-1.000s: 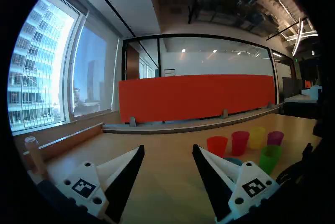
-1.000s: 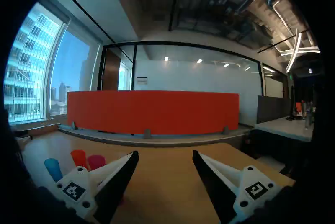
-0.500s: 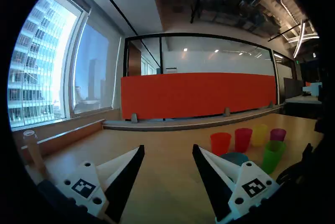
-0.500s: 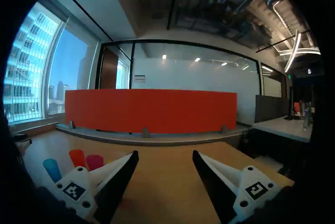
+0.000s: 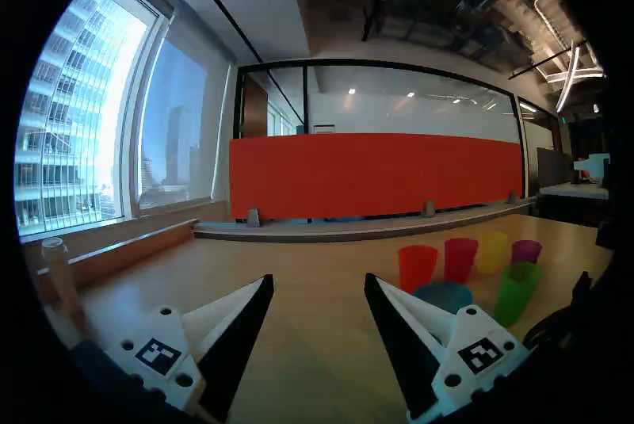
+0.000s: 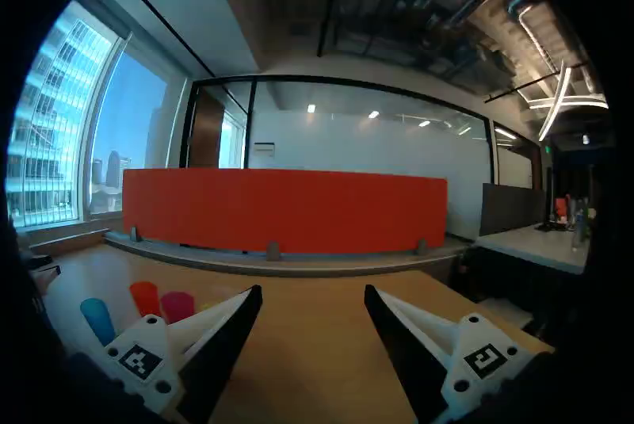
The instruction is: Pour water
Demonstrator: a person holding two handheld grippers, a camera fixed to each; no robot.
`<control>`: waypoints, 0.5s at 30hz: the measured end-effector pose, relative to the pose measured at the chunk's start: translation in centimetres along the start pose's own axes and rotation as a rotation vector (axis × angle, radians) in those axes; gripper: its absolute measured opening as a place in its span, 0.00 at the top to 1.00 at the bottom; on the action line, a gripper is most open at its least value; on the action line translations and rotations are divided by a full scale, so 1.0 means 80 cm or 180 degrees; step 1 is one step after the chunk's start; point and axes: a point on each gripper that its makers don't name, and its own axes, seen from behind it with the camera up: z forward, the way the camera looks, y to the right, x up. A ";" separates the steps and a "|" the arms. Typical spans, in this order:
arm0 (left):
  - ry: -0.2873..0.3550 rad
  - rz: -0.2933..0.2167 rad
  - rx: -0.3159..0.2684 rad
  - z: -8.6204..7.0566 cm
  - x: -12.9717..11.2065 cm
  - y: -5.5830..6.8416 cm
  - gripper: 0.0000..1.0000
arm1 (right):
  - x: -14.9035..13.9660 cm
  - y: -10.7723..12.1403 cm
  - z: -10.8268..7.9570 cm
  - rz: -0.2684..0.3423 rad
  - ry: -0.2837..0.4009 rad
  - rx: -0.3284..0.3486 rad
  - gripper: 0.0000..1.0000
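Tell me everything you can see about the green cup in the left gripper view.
The green cup is a translucent, plastic-looking tumbler tapering toward its base, upright and open-mouthed on the wooden table. It stands right of the blue cup, in front of the purple cup. Nothing grips it; whether it holds anything cannot be told.

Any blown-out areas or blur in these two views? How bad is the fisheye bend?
Left gripper view: window nearly overexposed, cups sharp, orange partition bowed by the fisheye. Right gripper view: ceiling light strip glares, right edge dark, no motion blur.
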 end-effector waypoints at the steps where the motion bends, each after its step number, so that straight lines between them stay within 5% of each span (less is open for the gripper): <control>1: 0.0002 -0.0005 0.0001 0.000 0.000 0.000 0.15 | 0.000 0.000 0.000 -0.0002 0.0000 0.0000 0.00; 15: 0.0004 -0.0060 -0.0023 0.000 0.000 0.001 0.15 | -0.002 0.004 -0.002 0.0003 -0.0017 -0.0017 0.00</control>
